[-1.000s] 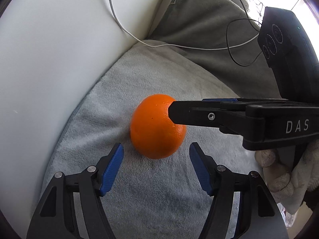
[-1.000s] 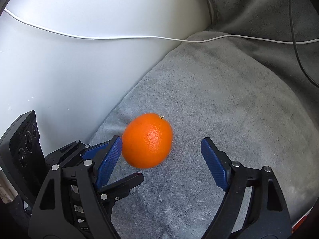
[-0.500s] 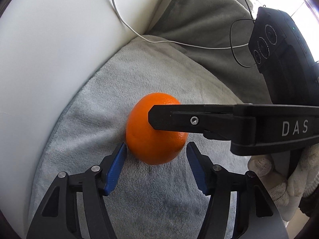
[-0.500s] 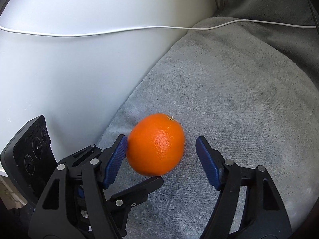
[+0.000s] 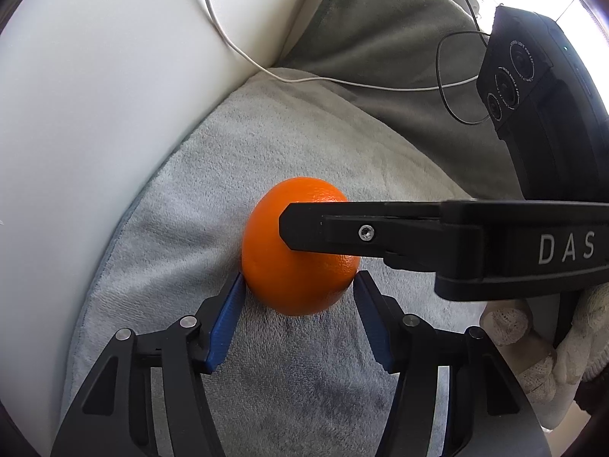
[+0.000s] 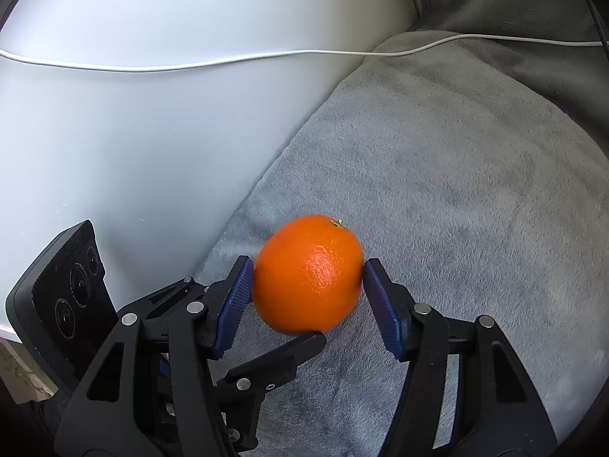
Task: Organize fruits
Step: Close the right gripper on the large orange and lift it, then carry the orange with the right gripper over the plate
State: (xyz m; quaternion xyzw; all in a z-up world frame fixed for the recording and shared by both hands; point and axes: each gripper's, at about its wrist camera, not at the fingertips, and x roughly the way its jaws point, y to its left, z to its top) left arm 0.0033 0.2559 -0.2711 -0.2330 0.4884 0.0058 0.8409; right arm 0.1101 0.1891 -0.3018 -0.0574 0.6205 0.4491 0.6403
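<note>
Sitting on a light grey fleece blanket (image 5: 198, 205), close to the blanket's edge where it meets a smooth white wall-like panel (image 5: 95, 95), an orange (image 5: 297, 282) is caught between two tools at once. The left hand-held gripper (image 5: 298, 297) has its blue pads (image 5: 224, 320) on either side of the fruit's lower half; its jaws have been closing over the last second and have now settled, the pads touching the peel on both sides. The right hand-held gripper (image 6: 308, 285) comes in from the other side. Its jaws have just been closing with the orange between them, and in the right wrist view both blue pads (image 6: 234, 297) now press on the fruit's flanks, the stem end tilted up and away from the camera. In the left wrist view, one black finger (image 5: 380, 228) of the right tool crosses in front of the orange, and a white knitted glove (image 5: 552, 342) holds that tool's handle at the lower right. A white cable (image 6: 228, 61) runs across the panel and onto the blanket's far edge. A darker grey cushion (image 5: 380, 38) lies beyond the blanket, with a thin black wire (image 5: 449, 99) looped over it.
</note>
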